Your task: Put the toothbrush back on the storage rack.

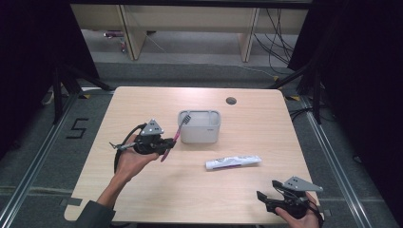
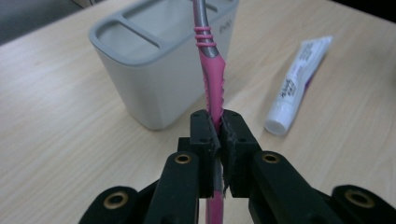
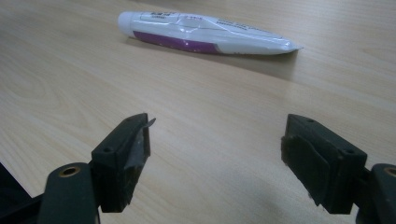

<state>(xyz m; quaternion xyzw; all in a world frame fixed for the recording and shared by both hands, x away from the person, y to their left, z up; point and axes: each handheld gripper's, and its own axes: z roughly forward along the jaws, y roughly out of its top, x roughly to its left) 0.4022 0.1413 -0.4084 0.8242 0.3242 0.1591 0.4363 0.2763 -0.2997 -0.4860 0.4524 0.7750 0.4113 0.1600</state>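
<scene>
My left gripper (image 1: 167, 145) (image 2: 218, 122) is shut on the handle of a pink and grey toothbrush (image 1: 178, 131) (image 2: 212, 74). The brush slants up, its bristled head level with the near left rim of a grey divided holder (image 1: 199, 126) (image 2: 159, 70) at the table's middle. A white and purple toothpaste tube (image 1: 233, 162) (image 2: 296, 86) (image 3: 205, 33) lies flat in front of the holder, cap to the left. My right gripper (image 1: 267, 198) (image 3: 217, 149) hovers open at the near right edge, jaws wide apart with nothing between them, the tube some way ahead of it.
The light wooden table (image 1: 142, 190) has a round cable hole (image 1: 231, 100) at the back right. Black curtains and stand legs flank the table. A pale desk stands on the floor beyond, with cables at the right.
</scene>
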